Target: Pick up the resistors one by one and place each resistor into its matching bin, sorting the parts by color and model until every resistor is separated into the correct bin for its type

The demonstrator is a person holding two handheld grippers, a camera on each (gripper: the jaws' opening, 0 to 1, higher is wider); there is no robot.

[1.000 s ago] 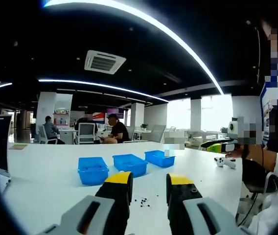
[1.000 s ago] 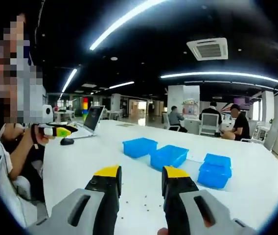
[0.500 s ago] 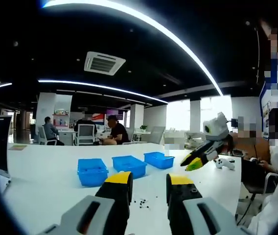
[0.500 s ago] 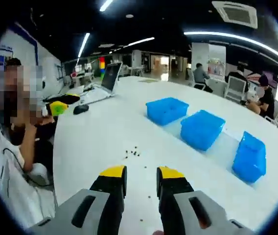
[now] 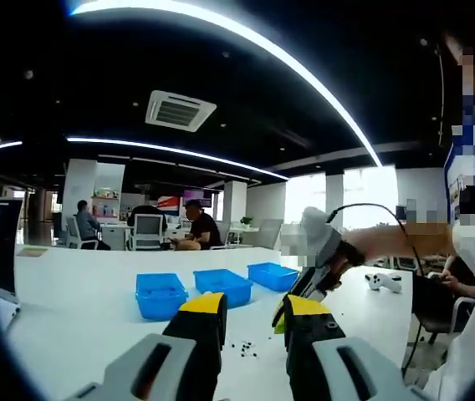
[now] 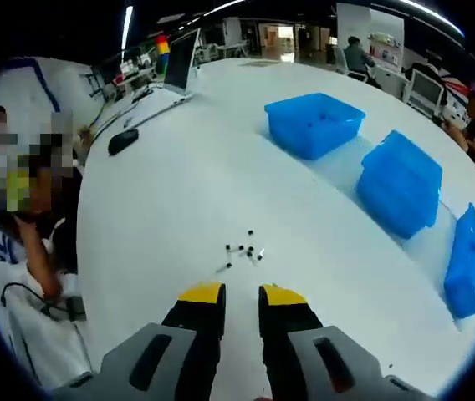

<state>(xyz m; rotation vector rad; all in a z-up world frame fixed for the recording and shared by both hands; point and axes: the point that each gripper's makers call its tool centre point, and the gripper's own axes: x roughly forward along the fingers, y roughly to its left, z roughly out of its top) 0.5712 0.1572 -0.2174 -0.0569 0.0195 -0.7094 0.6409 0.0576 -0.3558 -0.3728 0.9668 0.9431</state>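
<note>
Your right gripper [image 6: 240, 294] hovers low over the white table [image 6: 171, 192], jaws a narrow gap apart and empty. Just beyond its tips lies the cluster of resistors [image 6: 242, 249], all loose, so you look to be at the first pick: single out one piece and close on it. Your left gripper [image 5: 254, 307] waits, jaws apart, holding nothing. Farther off stand three blue bins [image 6: 314, 124].
</note>
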